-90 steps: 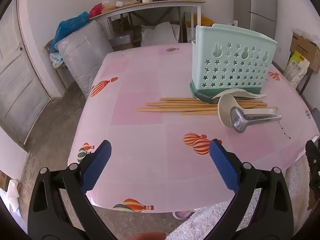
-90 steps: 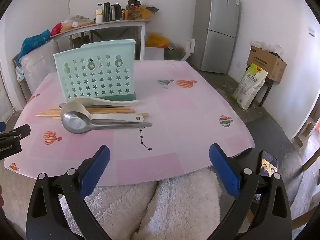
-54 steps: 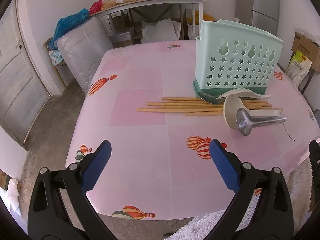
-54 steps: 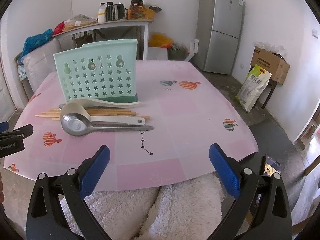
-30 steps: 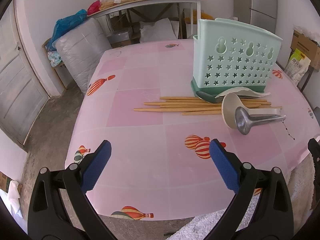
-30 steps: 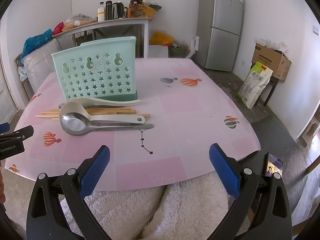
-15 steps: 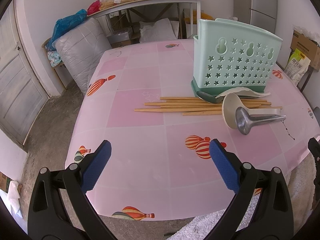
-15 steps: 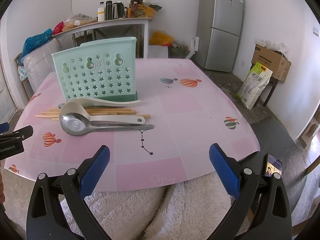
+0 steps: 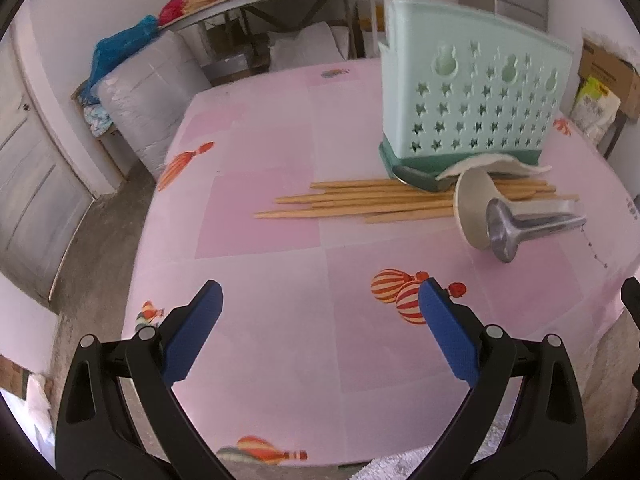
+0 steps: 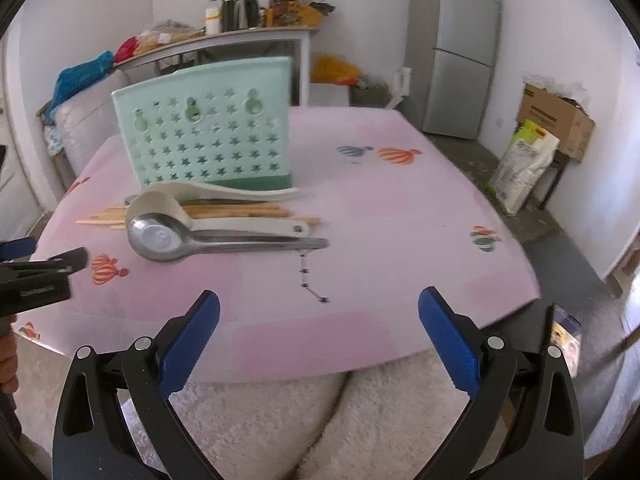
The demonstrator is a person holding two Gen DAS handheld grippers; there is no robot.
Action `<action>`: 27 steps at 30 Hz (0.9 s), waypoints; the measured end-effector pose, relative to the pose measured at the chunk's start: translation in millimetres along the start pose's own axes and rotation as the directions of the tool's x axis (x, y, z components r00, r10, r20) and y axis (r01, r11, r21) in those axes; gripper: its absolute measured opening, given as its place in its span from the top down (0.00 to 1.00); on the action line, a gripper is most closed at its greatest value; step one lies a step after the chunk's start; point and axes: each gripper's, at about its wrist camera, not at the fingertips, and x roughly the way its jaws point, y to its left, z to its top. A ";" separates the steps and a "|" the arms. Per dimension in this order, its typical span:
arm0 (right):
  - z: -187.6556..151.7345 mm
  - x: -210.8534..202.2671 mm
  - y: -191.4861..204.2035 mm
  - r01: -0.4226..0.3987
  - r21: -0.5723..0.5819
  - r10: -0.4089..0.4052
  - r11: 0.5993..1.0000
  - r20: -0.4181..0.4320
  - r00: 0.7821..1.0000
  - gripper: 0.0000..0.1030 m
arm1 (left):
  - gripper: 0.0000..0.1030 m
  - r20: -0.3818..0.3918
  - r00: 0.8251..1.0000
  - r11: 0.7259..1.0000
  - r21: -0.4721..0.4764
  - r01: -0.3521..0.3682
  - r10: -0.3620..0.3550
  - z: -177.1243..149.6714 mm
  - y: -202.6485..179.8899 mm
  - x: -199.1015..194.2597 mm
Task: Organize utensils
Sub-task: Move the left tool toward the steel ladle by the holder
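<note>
A: Tongs first. Left gripper (image 9: 318,326)?

B: Jaws spread wide, nothing between the blue pads (image 9: 194,332). It hovers over the near part of the pink tablecloth (image 9: 260,288), by a red striped balloon print (image 9: 398,290).

A: Right gripper (image 10: 319,330)?

B: Same, released and empty. It hangs at the near table edge, above white fluffy fabric (image 10: 280,420) on the person's lap. The left gripper's black tip also shows at the far left of the right wrist view, with a bit of a hand (image 10: 7,350) below it.

A: Utensils?

B: All loose on the table, well ahead of both grippers. Wooden chopsticks (image 9: 360,202) lie in a rough bundle, running left to right. A cream plastic ladle (image 10: 208,220) lies across them. A metal ladle (image 10: 192,242) lies just in front of it, touching it, handle pointing right. Another cream spoon (image 10: 224,192) sits against the holder's base, with a dark utensil tip (image 9: 416,180) under it; can't tell what that one is.

A: Holder?

B: Mint-green utensil basket (image 9: 472,108) with star cutouts, upright, directly behind the pile. Can't see inside it.

A: Background?

B: Grey fridge (image 10: 452,48) back right, cardboard box (image 10: 554,120) and a sack (image 10: 520,172) on the right, cluttered side table (image 10: 224,36) behind, grey door (image 9: 28,184) on the left.
</note>
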 end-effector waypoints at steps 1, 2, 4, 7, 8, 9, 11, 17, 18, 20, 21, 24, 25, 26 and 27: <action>1.0 2.7 2.3 -0.009 -0.009 0.009 1.000 -0.002 1.000 0.06 | 0.08 -0.010 1.000 1.000 0.010 0.002 -0.002 1.0 -1.7 4.0; 2.4 6.8 5.8 -0.025 -0.022 0.025 0.999 -0.004 1.000 0.06 | 0.08 -0.021 1.000 1.000 0.025 0.009 -0.008 2.0 -3.7 8.9; 4.2 15.1 12.0 -0.049 -0.042 0.049 0.998 -0.007 0.999 0.06 | 0.08 -0.032 0.999 0.999 0.048 0.002 0.000 2.5 -7.6 14.9; 4.2 29.0 19.1 -0.076 -0.066 0.074 0.995 -0.025 0.997 0.06 | 0.08 -0.005 1.000 0.997 0.078 -0.012 0.013 2.6 -12.1 19.0; 4.4 33.1 21.0 -0.087 -0.071 0.085 0.994 -0.031 0.996 0.06 | 0.08 0.002 1.000 0.996 0.086 -0.015 0.015 2.7 -13.2 19.4; 4.2 37.8 23.1 -0.100 -0.076 0.097 0.992 -0.038 0.995 0.06 | 0.08 0.008 1.000 0.996 0.091 -0.016 0.016 2.9 -14.3 20.0; 3.0 43.0 26.4 -0.111 -0.086 0.107 0.990 -0.046 0.993 0.06 | 0.07 0.020 1.000 0.997 0.078 -0.014 0.012 2.6 -14.7 20.7; -3.5 53.5 31.2 -0.137 -0.117 0.132 0.984 -0.047 0.990 0.06 | 0.07 -0.011 0.999 0.998 -0.042 0.051 -0.052 2.9 -2.0 27.5; -4.0 54.3 29.7 -0.149 -0.110 0.145 0.983 -0.045 0.988 0.06 | 0.07 -0.021 0.997 0.996 -0.065 0.067 -0.068 3.1 0.9 28.8; -4.5 55.0 24.5 -0.169 -0.092 0.166 0.981 -0.044 0.985 0.06 | 0.07 -0.028 0.996 0.994 -0.077 0.077 -0.079 2.9 2.0 28.8; -4.8 55.9 23.8 -0.176 -0.089 0.173 0.980 -0.040 0.984 0.06 | 0.07 -0.030 0.996 0.994 -0.075 0.077 -0.079 3.3 2.0 29.0; -7.4 55.3 23.0 -0.181 -0.089 0.180 0.979 -0.018 0.983 0.06 | 0.07 -0.034 0.996 0.995 -0.066 0.078 -0.080 3.9 1.7 29.1; -8.2 55.0 23.0 -0.181 -0.087 0.180 0.980 -0.013 0.984 0.06 | 0.07 -0.035 0.996 0.995 -0.064 0.079 -0.081 4.2 1.8 29.4; -8.5 54.9 23.0 -0.180 -0.087 0.180 0.980 -0.009 0.984 0.06 | 0.07 -0.037 0.996 0.995 -0.064 0.081 -0.083 4.3 2.1 29.7; -9.1 55.0 23.0 -0.181 -0.087 0.181 0.980 -0.005 0.983 0.06 | 0.07 -0.039 0.996 0.994 -0.065 0.083 -0.086 4.3 2.5 30.1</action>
